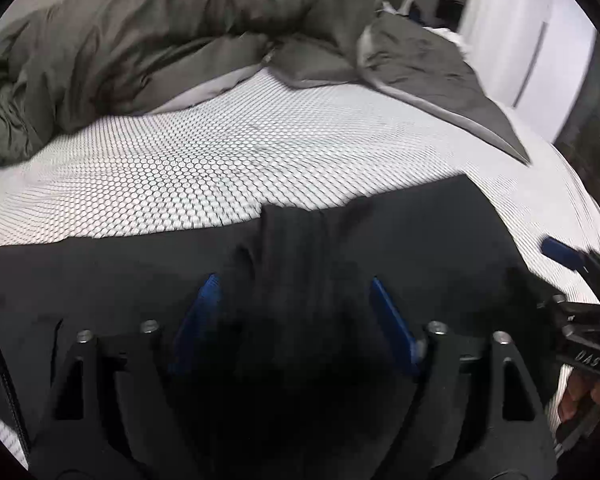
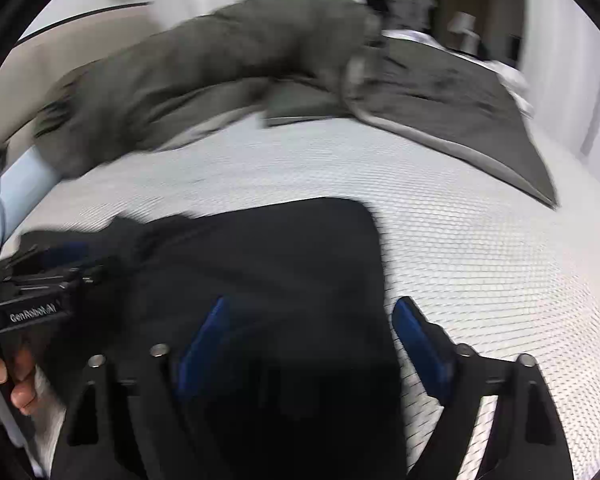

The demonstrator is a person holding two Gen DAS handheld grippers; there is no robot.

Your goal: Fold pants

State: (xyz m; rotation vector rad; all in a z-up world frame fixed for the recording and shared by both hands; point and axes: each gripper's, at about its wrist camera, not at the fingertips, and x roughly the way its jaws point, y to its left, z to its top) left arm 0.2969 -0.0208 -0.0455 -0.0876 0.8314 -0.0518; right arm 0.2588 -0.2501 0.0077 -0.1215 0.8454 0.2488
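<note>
black cloth lying across the near part of the bed: pants (image 1: 340, 248) spread on a white dotted mattress cover (image 1: 180, 160), with a ridge of bunched fabric running up the middle, probably where the two legs meet or overlap. lying flat like that most likely to give both claws a clean edge to work from. hovering low over the bunched ridge, left claw (image 1: 294, 292), blue fingers (image 1: 200, 308) spread wide with dark cloth showing between them, not pinching anything as far as can be told. sitting at the right-hand border of the pants, right claw (image 2: 314, 312), also gaping, one blue finger (image 2: 204, 340) over the fabric and the other over bare cover, seemingly straddling the edge so as to catch it on closing. blurring from motion in the right view, so finer contact being hard to judge. heaped well beyond the pants, grey-green duvet (image 1: 140, 40) and a darker blanket (image 2: 440, 92), both apart from the work. folding apparently just getting under way, no doubled layer clearly showing yet.
</note>
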